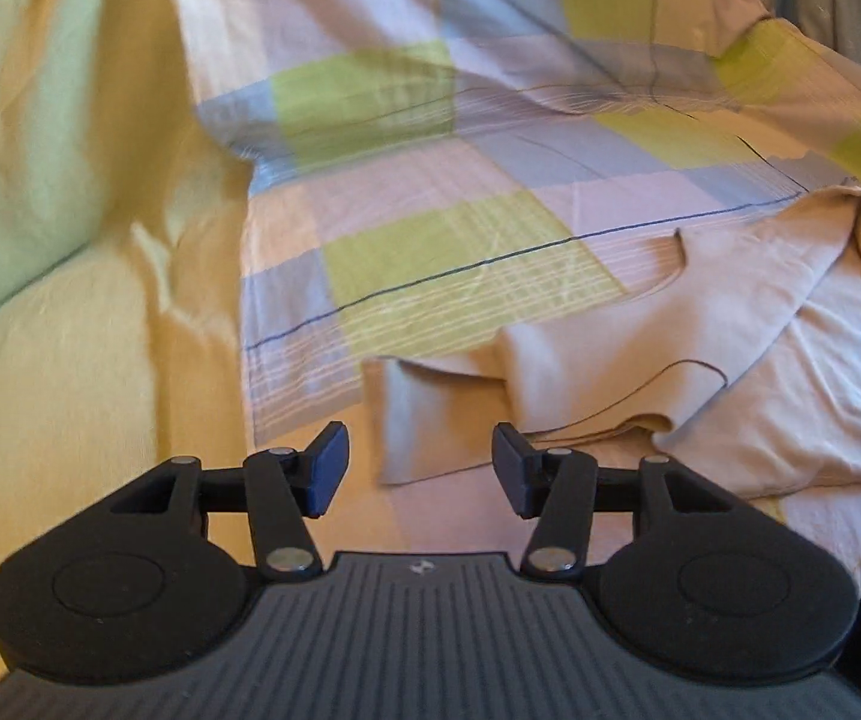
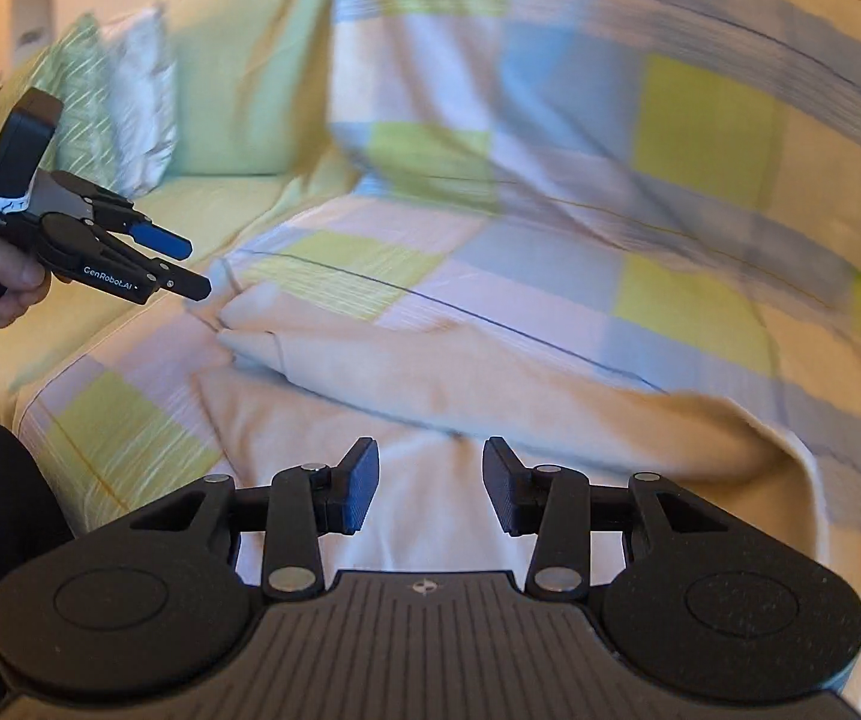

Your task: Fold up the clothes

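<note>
Hovering our left gripper (image 1: 418, 468) and right gripper (image 2: 430, 483), jaws spread and empty, above beige garment (image 1: 700, 324), on checked blanket (image 1: 460, 252).

Only readable text I can spot is "GenRobot.AI" in white on the black side of my left gripper (image 2: 190, 267), seen from the right wrist view. There's a white label strip further back on its body, but that print is too small and blurry. The little logo mark on each gripper base isn't legible either.
</note>
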The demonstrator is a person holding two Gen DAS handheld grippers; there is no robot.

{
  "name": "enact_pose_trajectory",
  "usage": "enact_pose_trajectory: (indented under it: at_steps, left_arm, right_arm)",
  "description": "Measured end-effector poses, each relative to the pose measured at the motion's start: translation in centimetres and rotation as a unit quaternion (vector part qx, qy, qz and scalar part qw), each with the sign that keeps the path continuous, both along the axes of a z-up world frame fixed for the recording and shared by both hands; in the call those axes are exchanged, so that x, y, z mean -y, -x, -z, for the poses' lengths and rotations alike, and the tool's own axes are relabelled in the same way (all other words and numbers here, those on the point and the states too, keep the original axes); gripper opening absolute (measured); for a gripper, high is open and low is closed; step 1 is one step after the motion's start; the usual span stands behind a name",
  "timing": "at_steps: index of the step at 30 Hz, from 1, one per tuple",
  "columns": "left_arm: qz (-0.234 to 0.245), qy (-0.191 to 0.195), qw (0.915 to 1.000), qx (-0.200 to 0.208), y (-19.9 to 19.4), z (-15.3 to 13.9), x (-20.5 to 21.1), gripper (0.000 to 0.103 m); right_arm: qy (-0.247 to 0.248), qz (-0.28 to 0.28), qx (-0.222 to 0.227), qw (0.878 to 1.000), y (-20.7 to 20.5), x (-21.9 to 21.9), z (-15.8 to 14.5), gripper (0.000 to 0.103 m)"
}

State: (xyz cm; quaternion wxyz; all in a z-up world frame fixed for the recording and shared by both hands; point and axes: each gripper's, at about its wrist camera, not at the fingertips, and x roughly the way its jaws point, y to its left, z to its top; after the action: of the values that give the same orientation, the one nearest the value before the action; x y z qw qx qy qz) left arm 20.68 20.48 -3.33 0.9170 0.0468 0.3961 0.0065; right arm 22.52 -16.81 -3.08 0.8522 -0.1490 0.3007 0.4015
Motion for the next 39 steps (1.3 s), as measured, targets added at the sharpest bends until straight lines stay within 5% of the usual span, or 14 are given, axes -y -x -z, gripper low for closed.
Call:
enact_pose_trajectory:
  at_steps: [7,9,11,19,20,21,22,23,39]
  left_arm:
    - [0.000,0.091,0.9958,0.005,-1.8,2.2,-2.9,0.041]
    - [0.014,0.089,0.9959,0.006,-2.1,2.6,-2.6,0.015]
    - [0.024,0.083,0.9961,0.015,-2.1,2.8,-2.5,0.003]
    - [0.053,0.063,0.9953,0.050,-0.8,2.7,-2.7,0.001]
    - [0.052,0.063,0.9953,0.052,-0.8,2.6,-2.7,0.000]
    - [0.049,0.063,0.9952,0.056,-0.7,2.5,-2.8,0.000]
    - [0.046,0.065,0.9951,0.059,-0.6,2.4,-2.8,0.000]
    - [0.044,0.068,0.9946,0.064,-0.6,2.2,-2.9,0.000]
    - [0.058,0.022,0.9830,0.173,4.0,-9.4,1.2,0.000]
  right_arm:
    - [0.036,-0.143,0.017,0.989,-3.9,-9.6,-0.3,0.042]
    - [0.049,-0.188,0.017,0.981,-5.1,-12.3,-0.2,0.042]
    - [0.061,-0.229,0.013,0.971,-6.3,-14.8,0.1,0.042]
    - [0.100,-0.319,-0.027,0.942,-9.4,-21.3,3.4,0.042]
    - [0.097,-0.323,-0.034,0.941,-9.6,-21.5,3.6,0.042]
    - [0.094,-0.325,-0.040,0.940,-9.8,-21.6,3.7,0.031]
    - [0.087,-0.316,-0.038,0.944,-10.0,-21.6,3.4,0.010]
    - [0.079,-0.308,-0.036,0.947,-10.1,-21.5,3.1,0.002]
    - [-0.040,-0.154,0.114,0.981,-5.2,-11.0,-12.0,0.000]
